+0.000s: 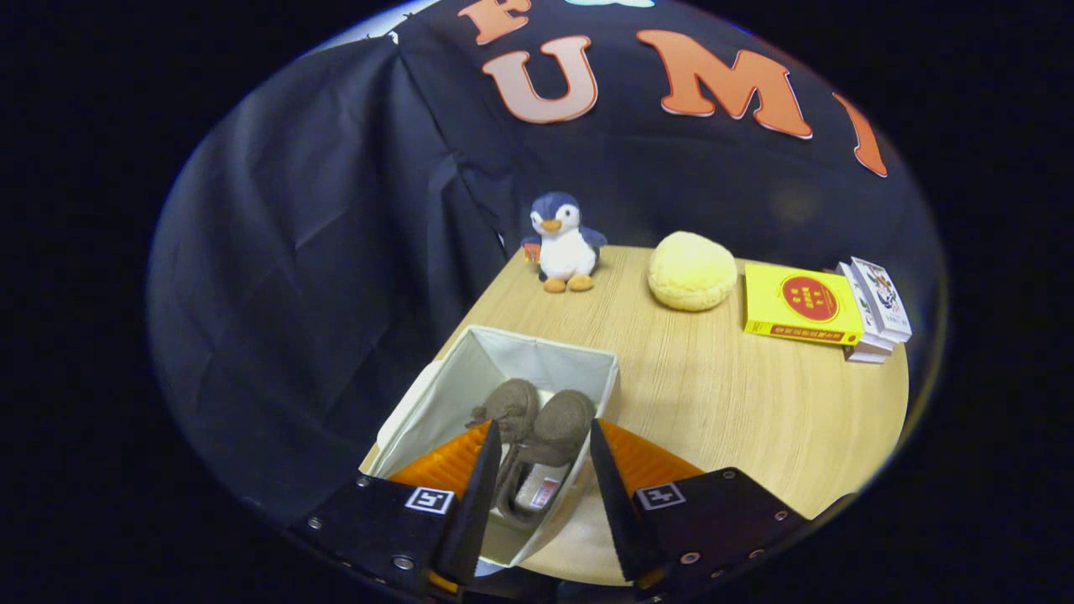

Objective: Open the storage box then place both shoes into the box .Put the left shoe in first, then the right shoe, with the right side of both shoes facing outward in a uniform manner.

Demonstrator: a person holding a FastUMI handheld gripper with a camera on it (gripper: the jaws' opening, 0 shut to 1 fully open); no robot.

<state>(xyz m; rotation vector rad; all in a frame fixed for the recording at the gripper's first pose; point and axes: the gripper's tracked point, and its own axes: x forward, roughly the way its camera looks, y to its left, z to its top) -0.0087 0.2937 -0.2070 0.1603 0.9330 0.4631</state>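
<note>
Shoes (537, 419) in box (470, 377) (wooden table (738, 403)); gripper (541, 495) jaws apart, empty.

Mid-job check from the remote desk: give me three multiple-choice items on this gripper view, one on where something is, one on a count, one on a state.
1. Where does the penguin toy stand?
A. Inside the box
B. On the table's far edge, beyond the box
C. On top of the yellow book

2. How many shoes lie in the storage box?
A. None
B. One
C. Two

3. How does the gripper stand?
A. Open, fingers apart above the box
B. Shut on a shoe
C. Shut on the box wall

Answers:
1 B: the penguin stands on the table by the black cloth, well beyond the box.
2 C: the two brown shoes lie side by side within the walls.
3 A: the fingers are spread with a clear gap, and the shoes show between them, unpressed.
</note>
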